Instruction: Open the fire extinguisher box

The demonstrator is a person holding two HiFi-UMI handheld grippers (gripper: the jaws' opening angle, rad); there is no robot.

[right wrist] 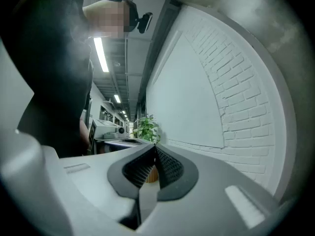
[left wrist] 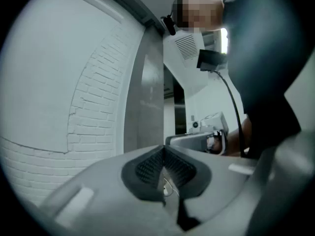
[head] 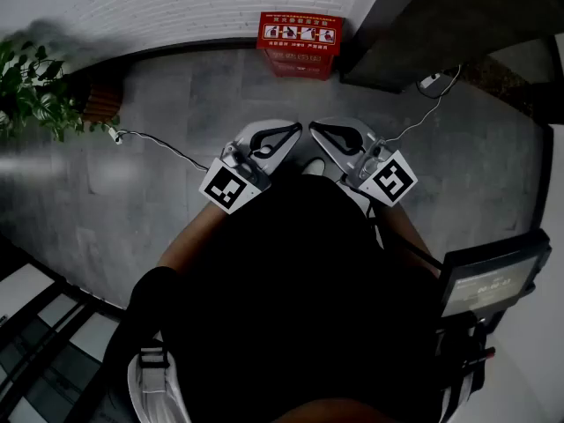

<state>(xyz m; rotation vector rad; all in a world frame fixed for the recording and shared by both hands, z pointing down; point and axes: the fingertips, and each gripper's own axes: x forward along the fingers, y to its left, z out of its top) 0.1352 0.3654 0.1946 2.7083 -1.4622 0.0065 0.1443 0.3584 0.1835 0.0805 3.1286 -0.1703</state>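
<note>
Here the left gripper (head: 296,128) and right gripper (head: 314,128) press their fingers together, empty; the red fire extinguisher box (head: 300,44) stands well beyond the fingertips.

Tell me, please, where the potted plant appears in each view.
Head view: the potted plant is at the upper left edge.
Left gripper view: not in it.
Right gripper view: the potted plant is near the centre, by the wall's foot.
Shared landmark: the white brick wall, at left in the left gripper view, at right in the right one.

Fire extinguisher box (head: 300,44) on floor (head: 194,86) against wall (head: 176,7), ahead of my left tool (head: 295,129) and right tool (head: 315,129), which are side by side. Plant (head: 31,86) far left.
</note>
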